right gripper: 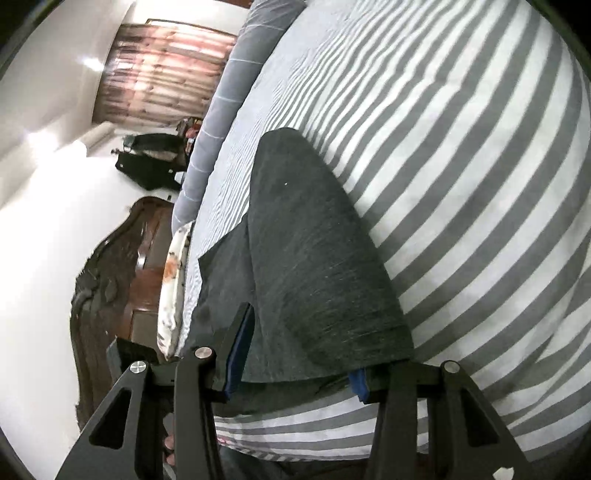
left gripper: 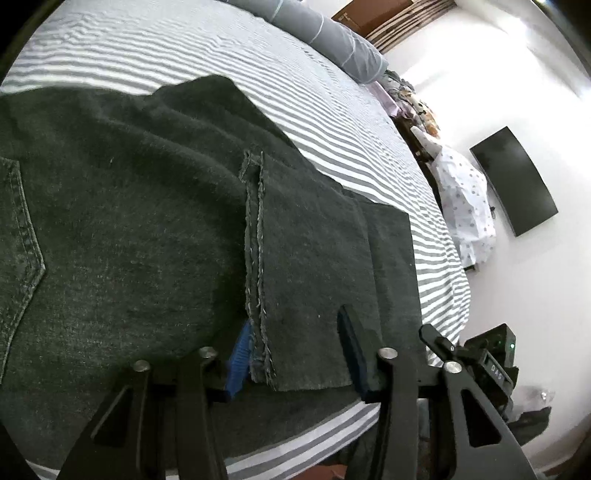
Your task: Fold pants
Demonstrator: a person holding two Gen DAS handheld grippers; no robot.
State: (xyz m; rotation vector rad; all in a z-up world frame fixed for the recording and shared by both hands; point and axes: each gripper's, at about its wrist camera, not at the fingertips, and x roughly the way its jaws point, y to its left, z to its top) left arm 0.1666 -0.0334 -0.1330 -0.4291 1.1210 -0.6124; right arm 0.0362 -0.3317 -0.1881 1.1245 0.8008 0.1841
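Dark grey denim pants (left gripper: 129, 221) lie across a grey-and-white striped bed sheet (left gripper: 221, 55), with a back pocket (left gripper: 18, 240) at the far left. A folded-over leg end with its stitched hem (left gripper: 258, 258) fills the gap between the blue pads of my left gripper (left gripper: 295, 354), which is shut on it near the bed's edge. In the right wrist view a folded part of the pants (right gripper: 314, 240) rises a little off the sheet (right gripper: 461, 147) and casts a shadow. My right gripper (right gripper: 299, 365) is shut on its near edge.
A long grey pillow (left gripper: 332, 33) lies along the far side of the bed. A dark screen (left gripper: 513, 181) hangs on the white wall, with a patterned cloth (left gripper: 465, 199) below it. A dark wooden headboard (right gripper: 110, 277) and a black bag (right gripper: 147, 166) stand left of the bed.
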